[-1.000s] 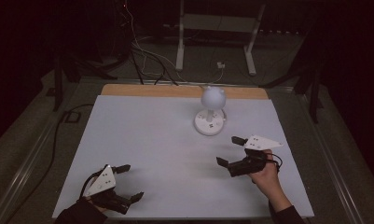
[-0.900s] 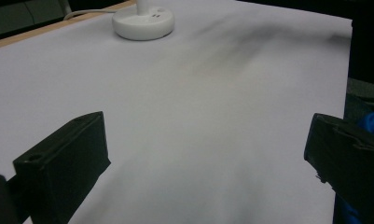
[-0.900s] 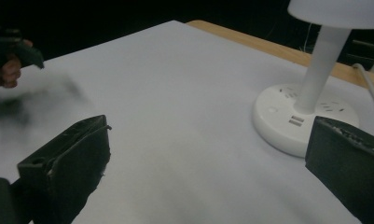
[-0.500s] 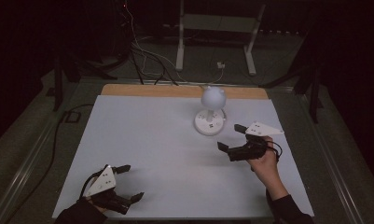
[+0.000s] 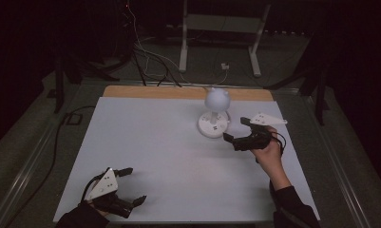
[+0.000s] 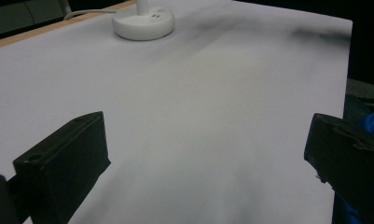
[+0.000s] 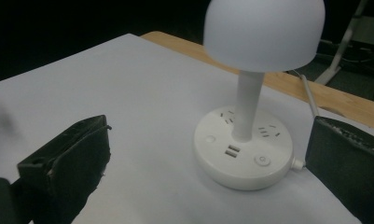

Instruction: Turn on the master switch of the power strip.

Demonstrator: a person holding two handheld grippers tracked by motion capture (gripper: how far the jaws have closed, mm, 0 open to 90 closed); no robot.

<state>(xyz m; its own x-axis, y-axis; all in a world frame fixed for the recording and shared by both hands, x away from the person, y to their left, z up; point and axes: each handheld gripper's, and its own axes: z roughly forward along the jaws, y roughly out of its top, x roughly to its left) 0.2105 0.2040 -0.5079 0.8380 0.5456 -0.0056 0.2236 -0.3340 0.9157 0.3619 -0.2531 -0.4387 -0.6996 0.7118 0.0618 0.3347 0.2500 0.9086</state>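
Right gripper: jaws spread wide, nothing between them. In the right gripper view the two black jaws frame the lamp from either side without touching it; the lamp sits just ahead of the jaw tips. From the high view, this gripper hovers just to the right of the lamp base, jaws pointing toward it, with a hand wrapped around its rear and a dark sleeve trailing toward the near edge.

Lamp: white, domed shade on a short upright stem, round base carrying outlets, two USB slots and a round button. A white cord leaves the base toward the far wooden edge. The lamp stands upright on the white table cover, at the far right-of-centre part of it.

Left gripper: jaws also wide apart, empty. In the left gripper view they point across bare white cover, with the lamp base far off at upper left. In the high view, this gripper sits well apart from the lamp, at the near left corner.

Beyond the lamp, on the dark floor: loose cables and a white metal stand.
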